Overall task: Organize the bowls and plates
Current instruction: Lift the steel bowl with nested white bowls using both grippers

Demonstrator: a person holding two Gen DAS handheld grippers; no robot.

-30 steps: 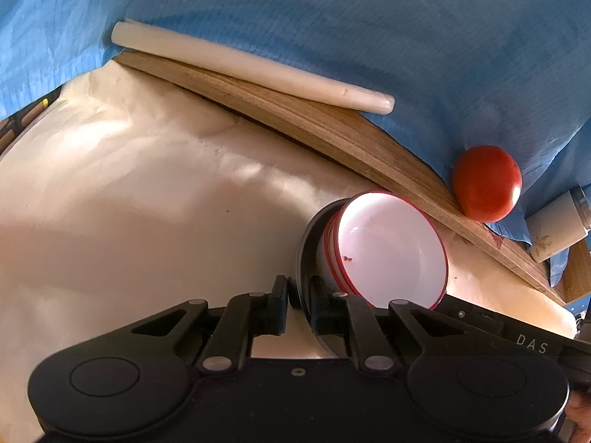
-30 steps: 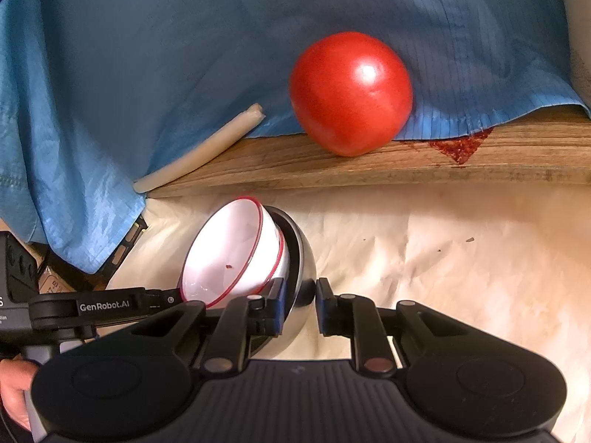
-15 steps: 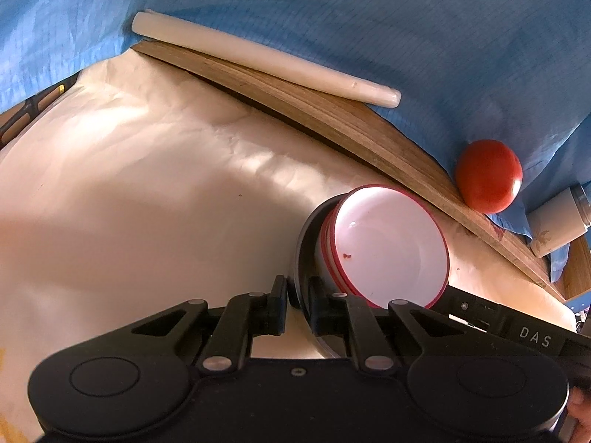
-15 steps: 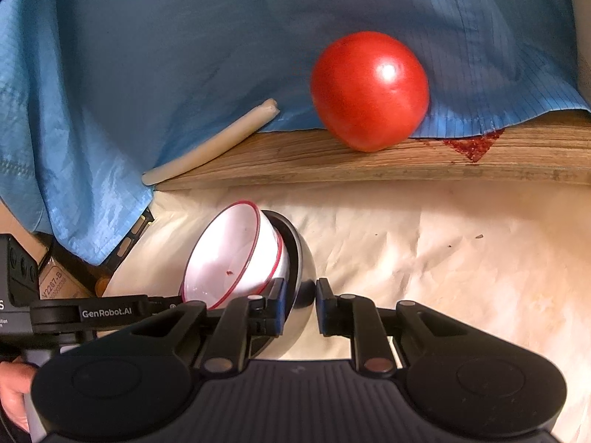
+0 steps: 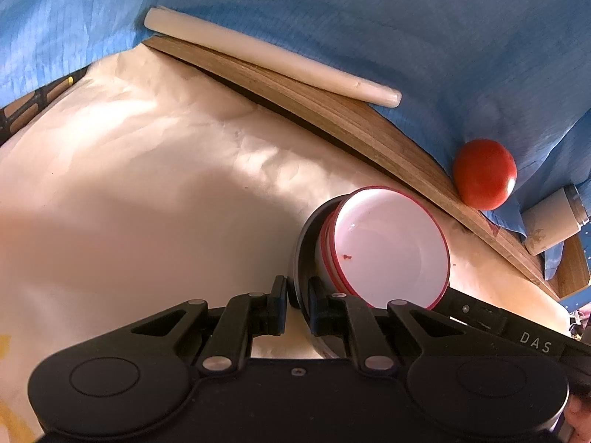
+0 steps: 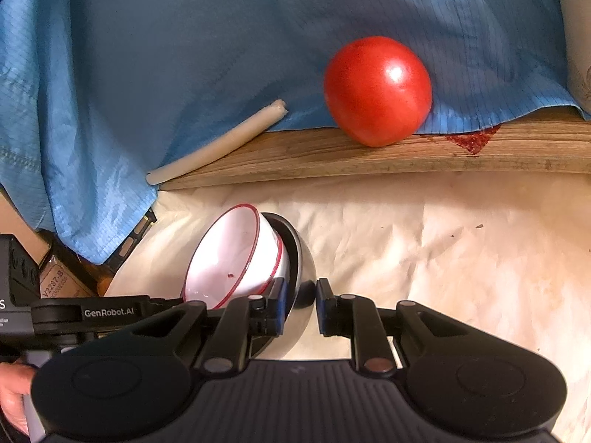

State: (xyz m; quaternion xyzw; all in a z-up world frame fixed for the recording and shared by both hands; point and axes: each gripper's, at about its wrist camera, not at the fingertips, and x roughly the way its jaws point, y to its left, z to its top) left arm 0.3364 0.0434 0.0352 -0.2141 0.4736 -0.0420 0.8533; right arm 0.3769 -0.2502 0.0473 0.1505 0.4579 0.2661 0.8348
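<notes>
We hold the stack tilted on edge above the paper-covered desk (image 5: 155,192), gripped from both sides. Our left hand-held gripper (image 5: 297,304) is pinched narrow on the rim of the dark metal bowl (image 5: 306,243), the outermost shell, with the red-rimmed white bowls (image 5: 391,247) nested inside it. Our right hand-held gripper (image 6: 299,304) is likewise closed narrow on that metal bowl's wall from the opposite side; in its view the white bowls lean out toward the left.

The risk, as we judge it, is that only the metal shell is clamped. The white bowls sit loose, and at this tilt they could slide out and drop onto the paper if we tip further or jerk. The polished wall may also slip between the pads.

To the left the paper lies wide and bare, the easiest room for setting down. Farther back the wooden board (image 5: 332,118) forms a raised edge, with a pale stick (image 5: 266,62) on it. To the right the tomato (image 5: 484,173) rests near the stack, and a cream cylinder (image 5: 554,217) lies beyond, so room there is tight.
</notes>
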